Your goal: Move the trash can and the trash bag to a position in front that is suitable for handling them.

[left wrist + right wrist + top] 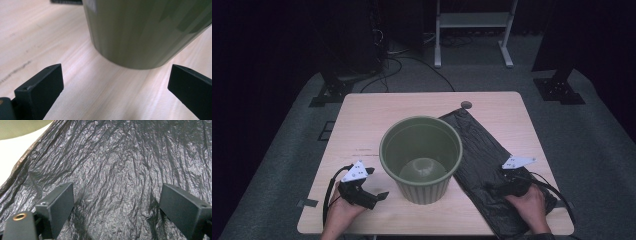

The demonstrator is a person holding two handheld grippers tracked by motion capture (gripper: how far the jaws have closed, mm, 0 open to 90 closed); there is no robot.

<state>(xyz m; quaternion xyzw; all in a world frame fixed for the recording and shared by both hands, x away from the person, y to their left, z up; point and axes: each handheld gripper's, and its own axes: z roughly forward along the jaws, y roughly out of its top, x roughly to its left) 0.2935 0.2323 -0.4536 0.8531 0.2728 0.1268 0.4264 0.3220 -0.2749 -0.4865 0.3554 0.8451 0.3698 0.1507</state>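
An empty olive-green bucket stands upright in the middle of the wooden table. To its right a black plastic bag lies flat, running from the far edge to the near right corner. My left gripper rests near the table's front left, open, its jaws pointing at the bucket's lower wall with bare wood between them. Over the bag's near part my right gripper stands open, low above the crinkled black plastic, nothing between its jaws.
A small dark round disc lies at the table's far edge by the bag's end. Grey tape tabs mark the near corners. Beyond the table are a white stand, dark stand bases and cables on grey carpet.
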